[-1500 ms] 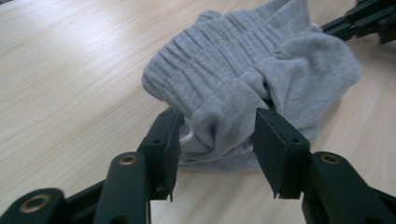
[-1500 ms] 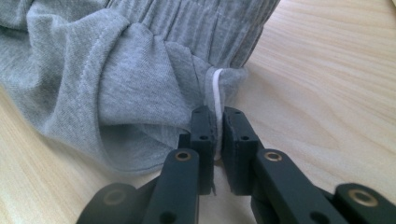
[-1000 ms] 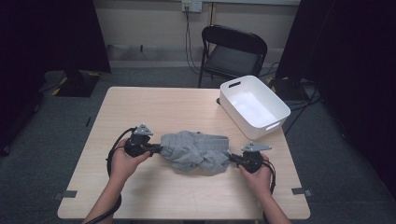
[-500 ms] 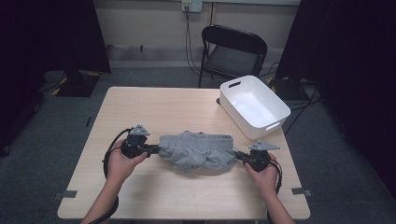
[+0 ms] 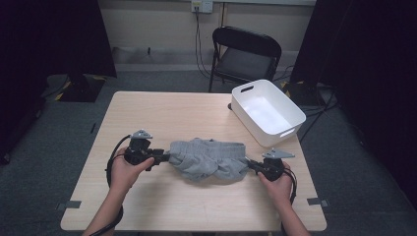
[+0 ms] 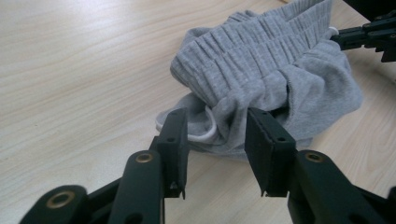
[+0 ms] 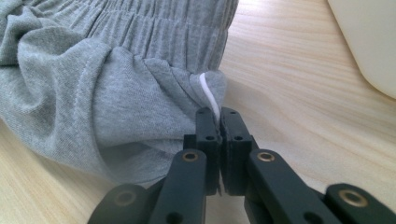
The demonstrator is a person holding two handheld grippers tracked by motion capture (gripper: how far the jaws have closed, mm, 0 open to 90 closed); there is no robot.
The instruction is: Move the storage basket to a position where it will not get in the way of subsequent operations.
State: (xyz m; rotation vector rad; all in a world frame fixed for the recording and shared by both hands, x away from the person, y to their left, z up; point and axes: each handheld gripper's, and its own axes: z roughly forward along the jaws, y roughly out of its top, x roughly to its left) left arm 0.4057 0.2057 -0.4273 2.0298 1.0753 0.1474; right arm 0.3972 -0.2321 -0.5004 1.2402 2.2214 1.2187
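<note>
Grey shorts (image 5: 209, 158) with a ribbed waistband lie bunched at the table's near middle. At their left end my left gripper (image 5: 164, 157) is open. Its jaws (image 6: 217, 119) have just been opening, and the cloth (image 6: 266, 70) and a loop of white drawstring (image 6: 205, 133) lie at the tips with no pad pressing on them. My right gripper (image 5: 251, 164) is at the shorts' right end. Its jaws (image 7: 219, 114) are shut on the cloth's edge (image 7: 93, 84) where the white drawstring (image 7: 208, 91) comes out.
A white plastic bin (image 5: 290, 132) stands at the table's (image 5: 172, 113) far right corner, and its wall (image 7: 369, 37) is close beside my right gripper. A black folding chair (image 5: 246, 54) stands beyond the table. Dark curtains hang on both sides.
The right hand has drawn its end of the shorts a little to the right, so the bundle lies longer and flatter. The left hand has stayed in place.
</note>
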